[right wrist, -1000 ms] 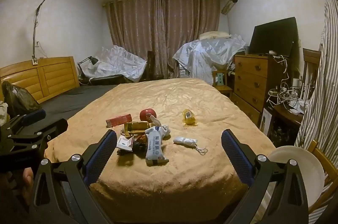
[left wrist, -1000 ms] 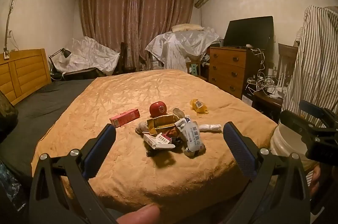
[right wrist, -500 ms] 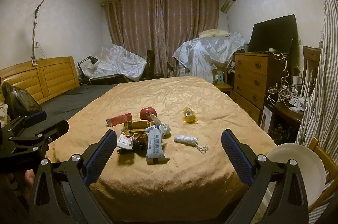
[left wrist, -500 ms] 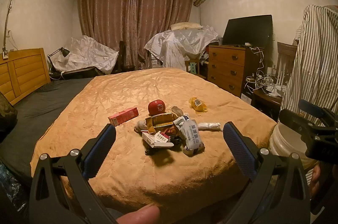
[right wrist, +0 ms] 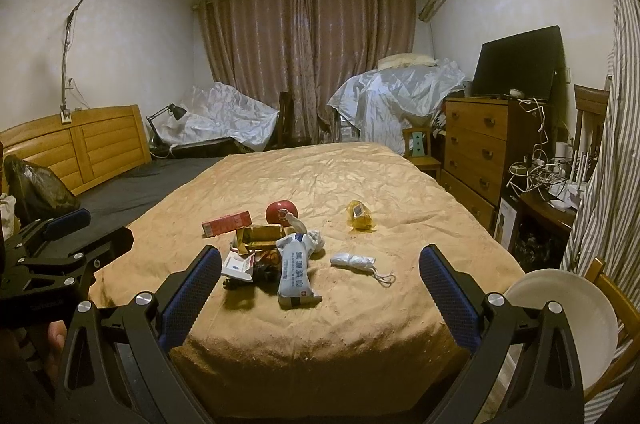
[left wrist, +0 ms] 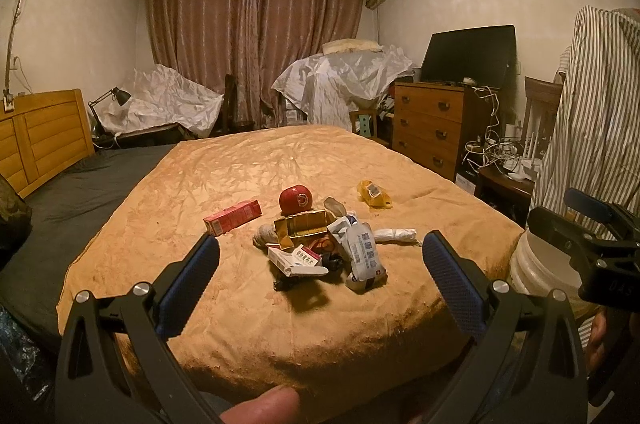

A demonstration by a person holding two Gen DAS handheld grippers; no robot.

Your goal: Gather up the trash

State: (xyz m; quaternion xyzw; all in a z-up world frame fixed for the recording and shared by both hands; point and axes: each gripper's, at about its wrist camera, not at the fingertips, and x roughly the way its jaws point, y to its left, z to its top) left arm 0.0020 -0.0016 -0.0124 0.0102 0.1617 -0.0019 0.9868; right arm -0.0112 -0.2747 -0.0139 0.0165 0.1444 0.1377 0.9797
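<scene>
While both black, blue-padded grippers, left gripper [left wrist: 320, 278] and right gripper [right wrist: 320, 278], are held spread wide and empty, a heap of crumpled wrappers and small boxes [left wrist: 324, 244] is seen lying well beyond their fingertips on the tan bedspread [left wrist: 256, 176].

Left gripper [left wrist: 320, 270]: held level, fingers [left wrist: 188, 288] spread wide, nothing between them.
Right gripper [right wrist: 320, 270]: held level beside the left, fingers [right wrist: 448, 288] equally wide apart, empty.
Thumb [left wrist: 260, 404]: tip showing under the left gripper.
</scene>
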